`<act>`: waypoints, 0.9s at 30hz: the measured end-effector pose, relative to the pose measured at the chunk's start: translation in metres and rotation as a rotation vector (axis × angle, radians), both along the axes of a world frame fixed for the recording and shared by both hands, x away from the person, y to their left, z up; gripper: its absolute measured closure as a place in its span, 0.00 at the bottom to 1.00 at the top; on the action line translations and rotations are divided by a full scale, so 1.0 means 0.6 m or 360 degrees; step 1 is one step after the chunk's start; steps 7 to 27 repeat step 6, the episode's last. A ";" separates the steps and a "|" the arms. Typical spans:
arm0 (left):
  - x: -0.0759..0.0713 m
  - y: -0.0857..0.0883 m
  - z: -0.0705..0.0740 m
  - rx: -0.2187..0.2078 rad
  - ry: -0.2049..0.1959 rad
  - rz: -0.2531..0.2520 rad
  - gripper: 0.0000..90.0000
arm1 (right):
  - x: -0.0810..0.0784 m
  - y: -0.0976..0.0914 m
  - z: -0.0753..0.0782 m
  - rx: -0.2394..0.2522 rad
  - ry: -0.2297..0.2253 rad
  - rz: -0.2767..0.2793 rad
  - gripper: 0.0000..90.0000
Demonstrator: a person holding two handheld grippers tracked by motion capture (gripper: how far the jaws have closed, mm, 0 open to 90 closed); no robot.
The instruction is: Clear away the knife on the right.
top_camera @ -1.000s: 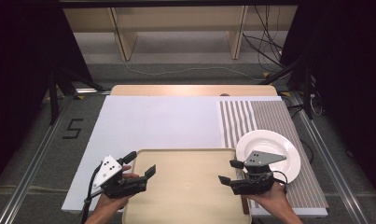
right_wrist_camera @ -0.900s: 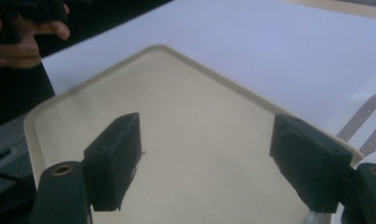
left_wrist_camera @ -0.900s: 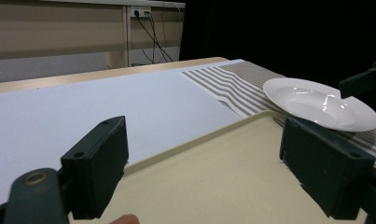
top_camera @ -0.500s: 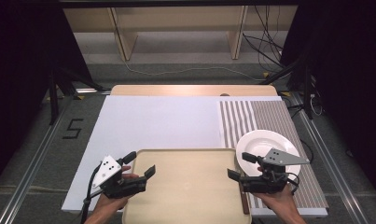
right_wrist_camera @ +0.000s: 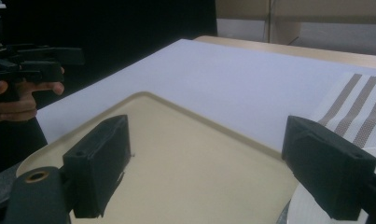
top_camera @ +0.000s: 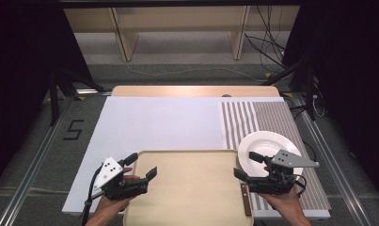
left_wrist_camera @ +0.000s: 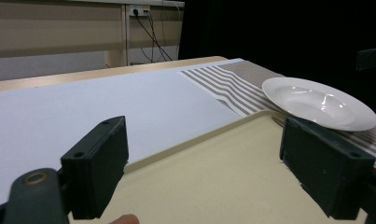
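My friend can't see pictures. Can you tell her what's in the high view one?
A person's two hands each hold an open black gripper, left gripper and right gripper, over a bare beige plastic tray. A round white plate sits on a brown-and-white striped placemat to the right.

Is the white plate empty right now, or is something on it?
Empty. The white plate sits upright on the striped placemat, its bowl bare and glossy in the left gripper view; nothing lies in it.

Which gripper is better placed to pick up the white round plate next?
Right, probably. The right gripper hangs open at the edge of the white round plate on the striped mat; the left gripper sits across the beige tray.
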State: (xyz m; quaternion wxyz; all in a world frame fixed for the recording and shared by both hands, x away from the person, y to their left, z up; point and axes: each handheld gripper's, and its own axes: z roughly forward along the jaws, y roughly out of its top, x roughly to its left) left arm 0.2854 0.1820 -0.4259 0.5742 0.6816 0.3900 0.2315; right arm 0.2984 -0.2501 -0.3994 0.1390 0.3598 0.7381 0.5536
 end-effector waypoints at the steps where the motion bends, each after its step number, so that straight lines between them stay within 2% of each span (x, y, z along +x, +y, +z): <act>1: 0.000 0.000 0.000 -0.0002 -0.0002 0.0000 0.17 | 0.000 0.000 0.000 0.0003 -0.0005 -0.0004 0.18; 27: 0.000 0.000 0.000 -0.0001 -0.0001 0.0000 0.17 | 0.000 -0.002 0.001 0.0003 -0.0009 -0.0012 0.18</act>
